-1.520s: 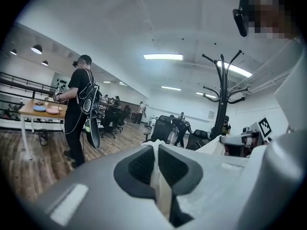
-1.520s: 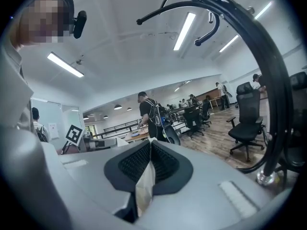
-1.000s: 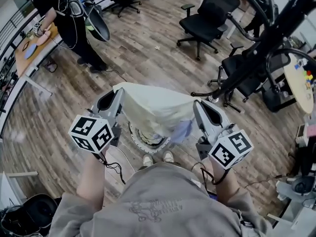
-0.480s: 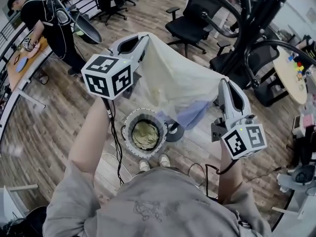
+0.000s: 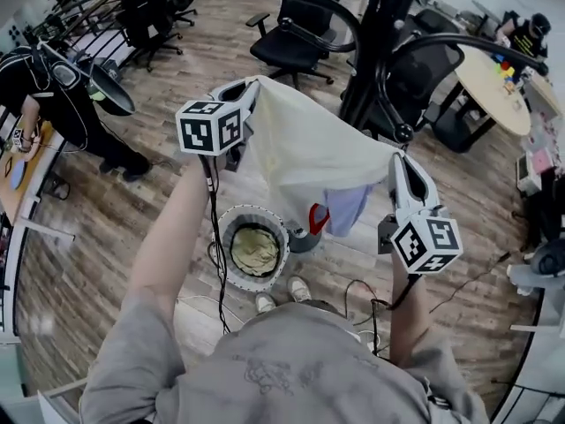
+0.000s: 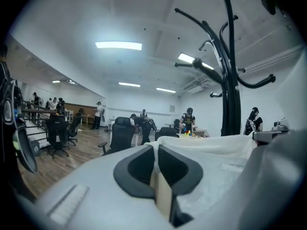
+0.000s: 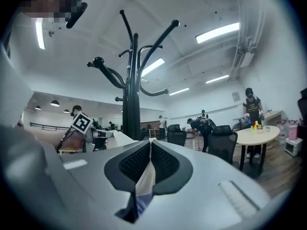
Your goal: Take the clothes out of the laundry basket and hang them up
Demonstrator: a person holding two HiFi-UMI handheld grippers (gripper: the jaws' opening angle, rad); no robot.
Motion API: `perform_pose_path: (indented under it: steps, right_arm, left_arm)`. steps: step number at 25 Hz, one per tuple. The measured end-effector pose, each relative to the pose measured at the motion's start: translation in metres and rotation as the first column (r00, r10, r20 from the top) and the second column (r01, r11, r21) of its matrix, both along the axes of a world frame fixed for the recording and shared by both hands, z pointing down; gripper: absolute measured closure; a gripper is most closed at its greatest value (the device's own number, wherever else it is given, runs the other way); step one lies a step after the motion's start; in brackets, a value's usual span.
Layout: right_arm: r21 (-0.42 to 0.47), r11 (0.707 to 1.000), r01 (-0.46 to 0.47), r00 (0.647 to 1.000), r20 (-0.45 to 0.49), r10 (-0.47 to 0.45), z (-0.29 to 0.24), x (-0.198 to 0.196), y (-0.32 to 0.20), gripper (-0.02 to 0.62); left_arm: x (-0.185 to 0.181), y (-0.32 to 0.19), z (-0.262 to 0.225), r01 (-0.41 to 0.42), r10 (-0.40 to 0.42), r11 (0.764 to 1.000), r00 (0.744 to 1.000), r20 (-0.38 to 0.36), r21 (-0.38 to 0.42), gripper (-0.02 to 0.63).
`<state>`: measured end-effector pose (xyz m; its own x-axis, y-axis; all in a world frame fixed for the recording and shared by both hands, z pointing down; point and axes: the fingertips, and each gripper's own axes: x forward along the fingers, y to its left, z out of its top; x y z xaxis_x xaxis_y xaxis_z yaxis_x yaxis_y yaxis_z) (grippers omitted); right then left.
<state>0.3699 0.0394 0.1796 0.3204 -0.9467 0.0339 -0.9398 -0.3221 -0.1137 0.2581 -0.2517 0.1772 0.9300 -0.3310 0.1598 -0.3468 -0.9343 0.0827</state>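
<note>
Pinching the top edge of the cream garment [image 5: 309, 144], your left gripper [image 5: 247, 88] and right gripper [image 5: 399, 162] are clamping shut on thin cloth above the laundry basket [image 5: 225, 237]; stretching it tighter toward the coat stand [image 5: 375, 51] is probably risking a slip.

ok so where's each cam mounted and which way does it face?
Head view: on the head, steeply down at the cream garment stretched between left gripper and right gripper above the laundry basket; forearms, torso, shoes show.
Left gripper view: on that gripper, along its fingers, shut on the cream garment, toward the coat rack.
Right gripper view: likewise, fingers pinching cloth, coat rack ahead.
Shared: cream garment and coat rack, all three.
</note>
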Motion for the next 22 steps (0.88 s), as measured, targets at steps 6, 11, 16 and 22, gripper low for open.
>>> perform_pose_path:
  steps: [6,11,16,22]
  right_arm:
    - [-0.092,0.993,-0.068,0.992,0.103,0.077,0.053,0.016,0.021,0.558]
    - [-0.187,0.979,-0.08,0.978,0.176,0.114,0.106,0.017,0.036,0.558]
    - [-0.27,0.962,-0.045,0.962,0.247,0.115,0.159,0.005,0.044,0.558]
    - [-0.333,0.942,0.044,0.951,0.302,0.063,0.201,-0.018,0.039,0.552]
  left_arm:
    - [0.021,-0.001,0.111,-0.02,0.045,0.989,0.985,0.168,-0.15,0.598]
    - [0.012,0.017,0.186,-0.005,0.071,0.971,0.96,0.269,-0.239,0.598]
    - [-0.005,0.037,0.236,-0.002,0.103,0.954,0.941,0.321,-0.3,0.597]
    - [-0.021,0.057,0.271,-0.024,0.154,0.937,0.923,0.352,-0.347,0.552]
